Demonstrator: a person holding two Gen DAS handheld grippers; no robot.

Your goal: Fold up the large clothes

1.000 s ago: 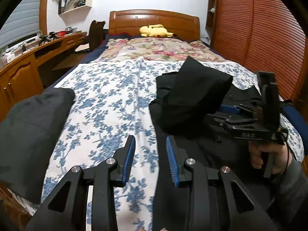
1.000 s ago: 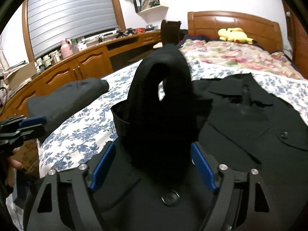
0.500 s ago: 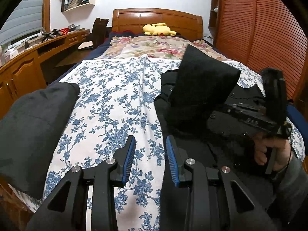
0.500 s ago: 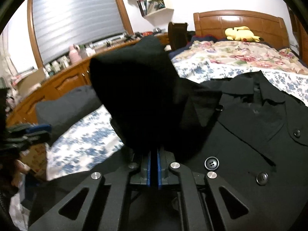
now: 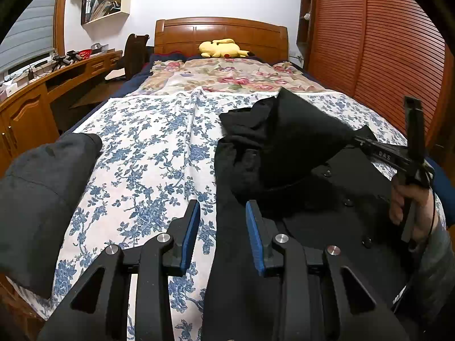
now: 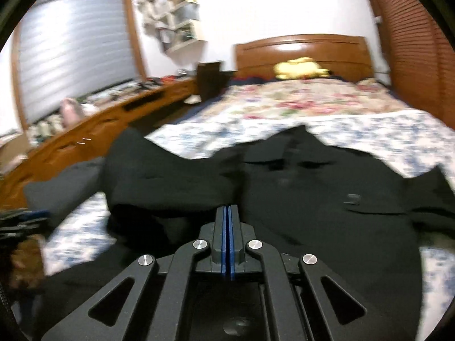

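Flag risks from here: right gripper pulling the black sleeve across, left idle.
1. The right gripper pinches only a thin edge of the sleeve; the fabric could slip out mid-fold.
2. The left gripper is open, pinning nothing, so the black coat may drag across the floral sheet.

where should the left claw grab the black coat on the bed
Probably the black coat is best taken at its long near-left edge, which lies flat on the floral sheet. Come in low from the sheet side: the left claw already hangs open over that edge. The right claw is shut on the lifted sleeve.
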